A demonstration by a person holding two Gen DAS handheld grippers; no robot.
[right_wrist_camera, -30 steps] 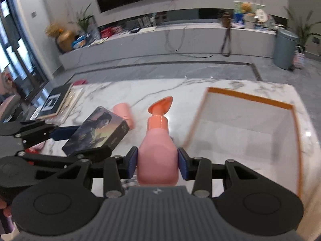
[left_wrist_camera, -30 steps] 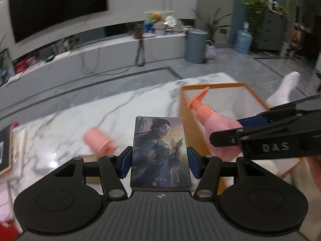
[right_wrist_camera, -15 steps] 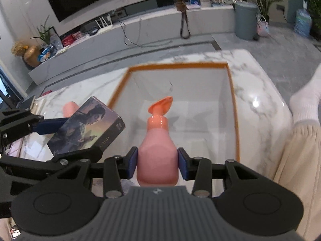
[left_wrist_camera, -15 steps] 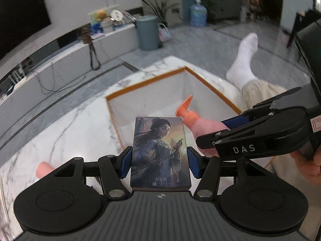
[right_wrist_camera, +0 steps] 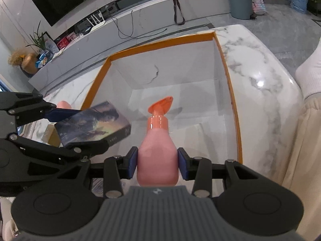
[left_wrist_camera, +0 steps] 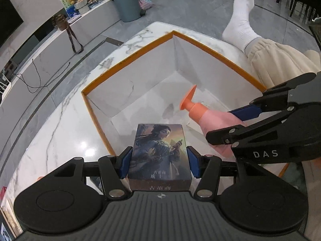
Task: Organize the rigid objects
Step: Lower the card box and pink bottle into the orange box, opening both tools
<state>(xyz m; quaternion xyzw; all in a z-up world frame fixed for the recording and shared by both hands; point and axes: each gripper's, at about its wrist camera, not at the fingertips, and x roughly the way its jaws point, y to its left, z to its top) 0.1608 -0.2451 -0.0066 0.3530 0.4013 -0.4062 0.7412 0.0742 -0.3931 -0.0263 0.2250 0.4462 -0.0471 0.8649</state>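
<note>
Box [left_wrist_camera: 128, 76], orange-rimmed, now fills both views at 12 o'clock; a second ago it sat off at 2 o'clock. Left gripper [left_wrist_camera: 159, 158] fingers clamp card pack [left_wrist_camera: 160, 150], right gripper [right_wrist_camera: 158, 163] fingers clamp pink bottle [right_wrist_camera: 157, 156], both poised above its open floor. Release looks near.

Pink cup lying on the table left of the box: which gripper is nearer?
Left. The left gripper, holding the card box, is just beside the pink cup; the right gripper is farther off over the orange-rimmed box.
</note>
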